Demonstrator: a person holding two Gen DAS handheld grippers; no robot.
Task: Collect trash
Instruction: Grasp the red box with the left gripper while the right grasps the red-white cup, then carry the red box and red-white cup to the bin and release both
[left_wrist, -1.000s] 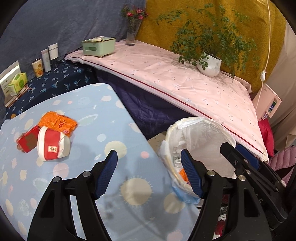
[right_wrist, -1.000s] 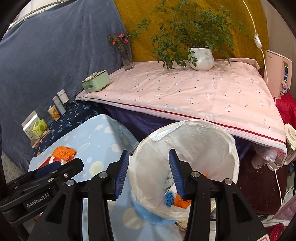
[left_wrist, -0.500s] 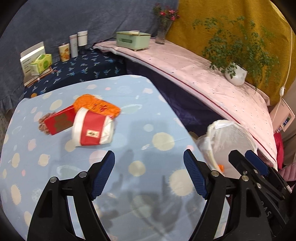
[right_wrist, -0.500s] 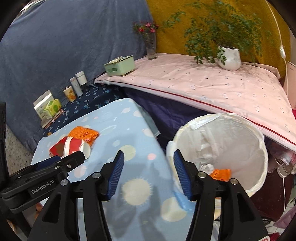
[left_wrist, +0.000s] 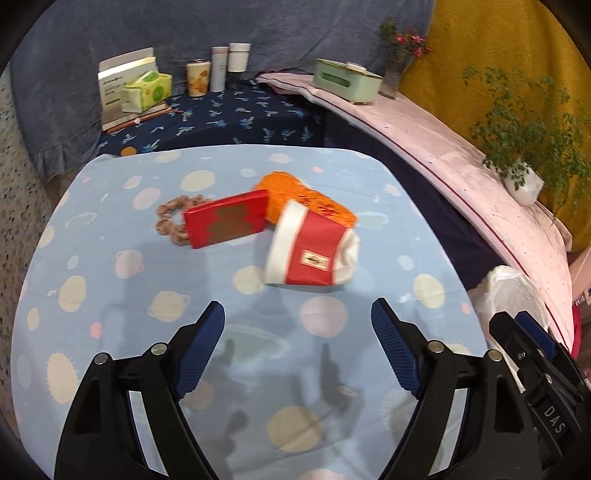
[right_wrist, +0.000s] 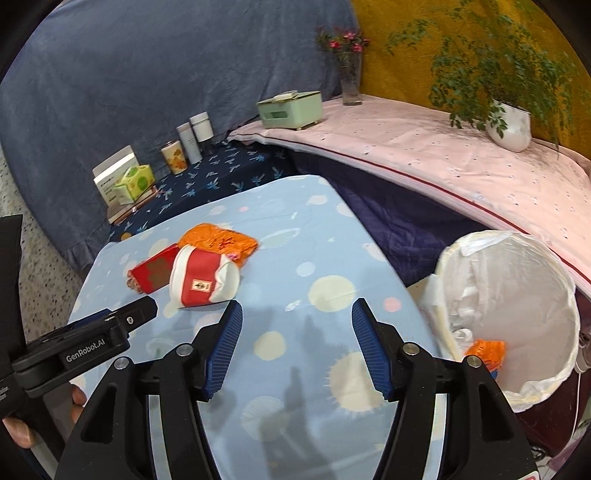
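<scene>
The beaded ring (left_wrist: 173, 221) is being half covered by the red packet (left_wrist: 227, 223), and in the right wrist view only a sliver of it is being shown. The orange wrapper (left_wrist: 295, 194) is being partly hidden behind the paper cup (left_wrist: 310, 251). The trash bin (left_wrist: 513, 291) is being cut off by the right gripper's body in the left wrist view. The print on the cup's label is being rendered too small to read.
</scene>
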